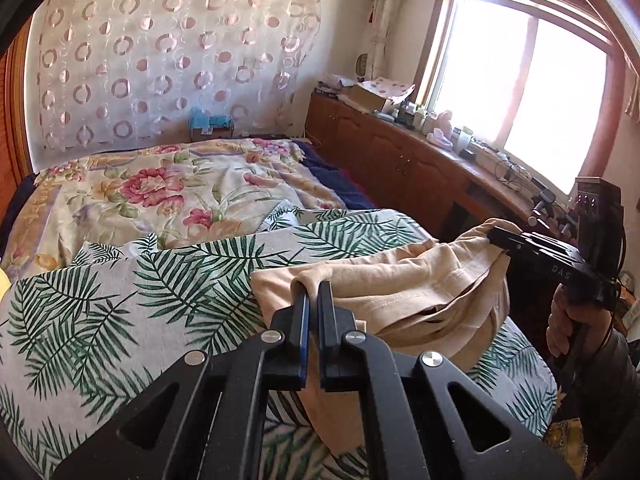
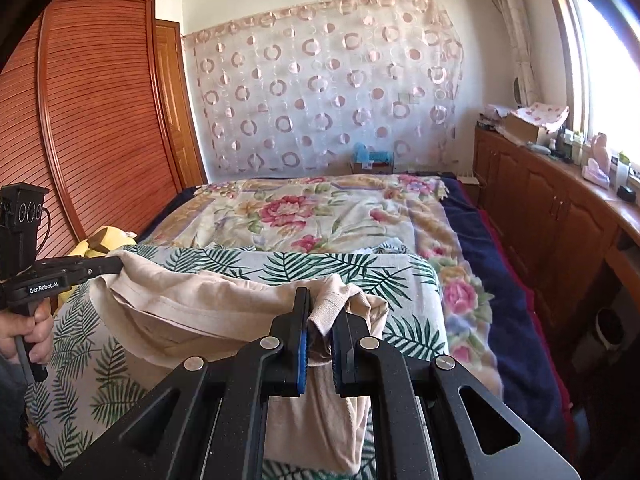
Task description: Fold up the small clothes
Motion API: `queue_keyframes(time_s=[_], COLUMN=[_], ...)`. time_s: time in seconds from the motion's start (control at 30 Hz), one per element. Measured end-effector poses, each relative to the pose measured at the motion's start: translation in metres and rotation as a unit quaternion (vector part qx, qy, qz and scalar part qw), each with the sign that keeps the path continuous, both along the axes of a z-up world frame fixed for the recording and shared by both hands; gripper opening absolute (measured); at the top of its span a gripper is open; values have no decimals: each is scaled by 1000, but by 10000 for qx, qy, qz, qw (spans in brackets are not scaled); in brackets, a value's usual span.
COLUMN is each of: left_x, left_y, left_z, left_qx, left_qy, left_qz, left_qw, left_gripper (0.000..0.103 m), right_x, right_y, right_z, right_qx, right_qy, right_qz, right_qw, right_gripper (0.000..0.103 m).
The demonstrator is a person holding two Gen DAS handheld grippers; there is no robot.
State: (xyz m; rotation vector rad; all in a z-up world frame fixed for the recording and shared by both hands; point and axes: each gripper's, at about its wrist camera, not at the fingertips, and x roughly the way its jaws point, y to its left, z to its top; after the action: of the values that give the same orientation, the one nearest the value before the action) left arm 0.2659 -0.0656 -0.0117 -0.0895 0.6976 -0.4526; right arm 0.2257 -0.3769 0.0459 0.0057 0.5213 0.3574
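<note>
beige garment [image 1: 404, 280] hangs stretched between our two clenched claws, left gripper [image 1: 314, 300] and right gripper [image 2: 322, 312] each pinching one end, its long axis sideways above the leaf-print bedspread [image 1: 120, 300].

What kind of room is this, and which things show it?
Most likely a home bedroom. A bed with a floral bedspread fills the middle, a louvered wooden wardrobe stands beside it, and a patterned curtain hangs on the wall behind.
</note>
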Motion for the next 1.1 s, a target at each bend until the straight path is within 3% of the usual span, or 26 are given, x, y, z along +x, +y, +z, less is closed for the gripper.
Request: queue_keyframes(time_s=[0.23,0.27,0.33,0.37,0.5,0.67,0.93,1.0,1.03,1.07,1.1], left_x=[32,32,29,26,17,3,21,31,35,41,46], left_y=[3,5,8,11,16,13,-14,-21,-23,-25,-23], left_z=[-19,-19,-17,-17,-22,-39,-52,-50,-49,-48,-46], left_qx=[102,138,73,23,94,312,500,592,634,651,628], left_qy=[324,320,289,289,384,569,797,729,700,692,651], left_qz=[64,97,95,57,17,-111,-337,-339,-309,-242,-171], left_qw=[9994,9993,9995,9996,9992,9978,9950,9950,9951,9952,9958], left_gripper=[6,11,42,45,64,66,66,66,66,66,66], right_x=[42,47,49,48,36,24,63,76,81,86,87], right_y=[1,1,0,-2,-4,0,-2,-2,-2,-3,-4], right_z=[-9,-9,-5,-2,7,3,5,3,2,1,2], right_qx=[-100,-129,-183,-204,-170,-351,-427,-419,-412,-415,-390], right_qy=[512,561,554,509,428,558,811,898,946,982,939], right_qz=[-45,-90,-279,-385,-355,-30,305,371,437,497,512], right_qw=[9986,9983,9979,9978,9983,9978,9953,9944,9937,9931,9935], right_gripper=[10,18,32,40,46,52,52,40,18,6,6])
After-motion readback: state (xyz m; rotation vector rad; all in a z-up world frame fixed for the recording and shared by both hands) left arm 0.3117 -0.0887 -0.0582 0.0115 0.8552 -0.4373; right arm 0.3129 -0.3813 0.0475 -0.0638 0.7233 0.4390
